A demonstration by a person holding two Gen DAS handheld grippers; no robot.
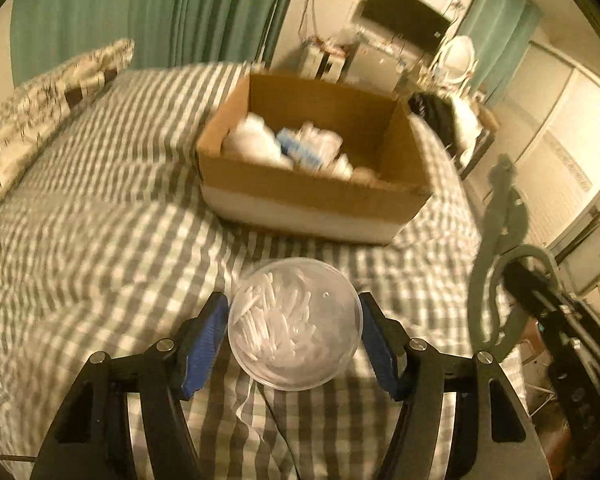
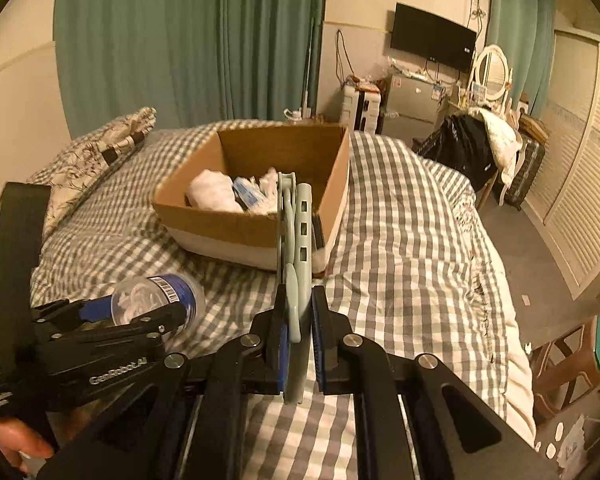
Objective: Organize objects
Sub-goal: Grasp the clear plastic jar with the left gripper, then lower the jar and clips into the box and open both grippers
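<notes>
Left wrist: claw (image 1: 295,328) clamps tub (image 1: 295,322) (near box (image 1: 316,196) rim).

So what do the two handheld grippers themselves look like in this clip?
Both grippers are matte black linkage frames with silver round pivot screws. The left gripper and right gripper carry blue ribbed pads on their fingers. White "GenRobot.AI" lettering runs along the left one's side. No cables or sleeves show.

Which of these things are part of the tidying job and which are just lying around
In the job:
cotton swab jar, in left gripper
grey-green clip, in right gripper
cardboard box

Lying about:
patterned pillow
wall TV
oval mirror
</notes>
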